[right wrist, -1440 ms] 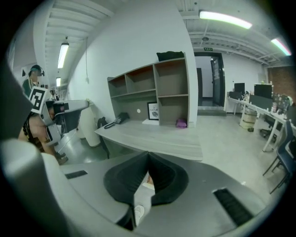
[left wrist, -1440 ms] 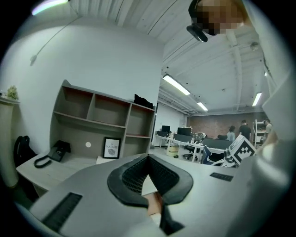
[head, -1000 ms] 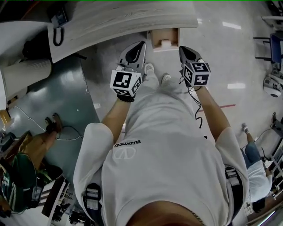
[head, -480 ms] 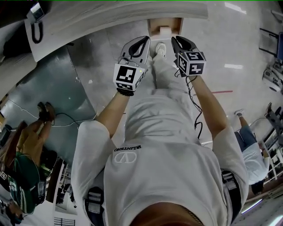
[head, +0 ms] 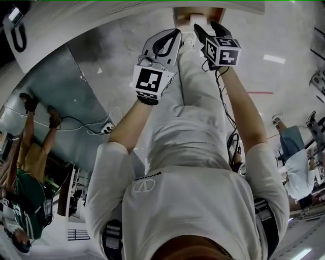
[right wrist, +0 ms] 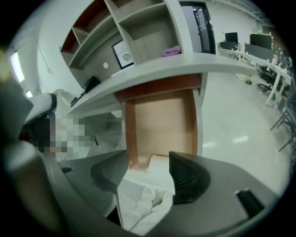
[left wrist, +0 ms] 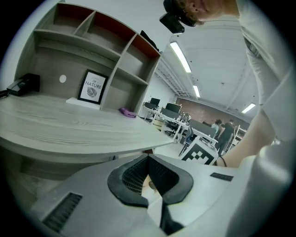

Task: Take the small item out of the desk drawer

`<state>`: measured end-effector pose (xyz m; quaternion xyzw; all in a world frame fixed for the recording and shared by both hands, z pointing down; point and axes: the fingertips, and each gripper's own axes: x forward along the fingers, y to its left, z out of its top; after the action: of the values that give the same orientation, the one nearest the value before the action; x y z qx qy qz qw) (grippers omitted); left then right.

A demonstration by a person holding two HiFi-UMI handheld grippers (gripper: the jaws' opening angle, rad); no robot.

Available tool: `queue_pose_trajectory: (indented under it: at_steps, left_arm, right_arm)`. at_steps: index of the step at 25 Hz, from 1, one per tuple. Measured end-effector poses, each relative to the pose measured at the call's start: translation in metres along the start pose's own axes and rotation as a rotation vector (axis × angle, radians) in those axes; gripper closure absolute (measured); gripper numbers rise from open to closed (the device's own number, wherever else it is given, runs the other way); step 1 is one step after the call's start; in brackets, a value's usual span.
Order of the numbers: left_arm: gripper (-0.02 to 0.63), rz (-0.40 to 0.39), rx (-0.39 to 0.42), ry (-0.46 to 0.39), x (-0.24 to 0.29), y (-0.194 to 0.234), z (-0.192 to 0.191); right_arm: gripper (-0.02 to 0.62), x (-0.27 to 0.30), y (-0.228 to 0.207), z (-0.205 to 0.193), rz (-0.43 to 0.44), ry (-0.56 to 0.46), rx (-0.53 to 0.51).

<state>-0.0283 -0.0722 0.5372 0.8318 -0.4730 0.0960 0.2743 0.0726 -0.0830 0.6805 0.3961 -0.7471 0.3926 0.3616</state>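
The desk drawer [right wrist: 162, 122] stands pulled out under the desktop, its wooden inside bare except for a small pale item [right wrist: 158, 163] lying by the front wall. My right gripper [right wrist: 148, 173] hovers just in front of the drawer. Its jaws are opening, with nothing between the pads; the item lies beyond the gap. In the head view the right gripper [head: 205, 28] reaches the drawer [head: 179, 14] at the top edge. My left gripper [head: 171, 36] hangs beside it to the left, shut and empty, below the desktop's edge [left wrist: 92, 139].
A shelf unit on the desk holds a framed picture [left wrist: 91, 88] and a purple thing [left wrist: 126, 111]. A black phone [left wrist: 23, 84] sits at the desk's left. The person's legs and white shoes [right wrist: 148, 203] stand under the drawer. A cable [head: 81, 124] lies on the floor left.
Both grippers have moved forward and up to the drawer. The right jaws have gone from shut to open. The left jaws stay shut.
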Motion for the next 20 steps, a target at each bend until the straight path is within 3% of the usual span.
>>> queue_pose_trajectory:
  at_steps: [2,12,20]
  left_arm:
    - [0.607,-0.001,-0.017,0.002,0.007,0.003,-0.013]
    - [0.607,0.036,-0.050,0.020,0.049,0.025,-0.064]
    - [0.607,0.026,-0.069,0.010,0.054,0.019,-0.067]
  right_arm:
    - [0.266,0.019,-0.007,-0.008,-0.007,0.024,0.017]
    - [0.265,0.067,-0.023,-0.032,-0.037,0.075,0.046]
    - [0.265,0.076,-0.029,-0.041,-0.061,0.155,0.040]
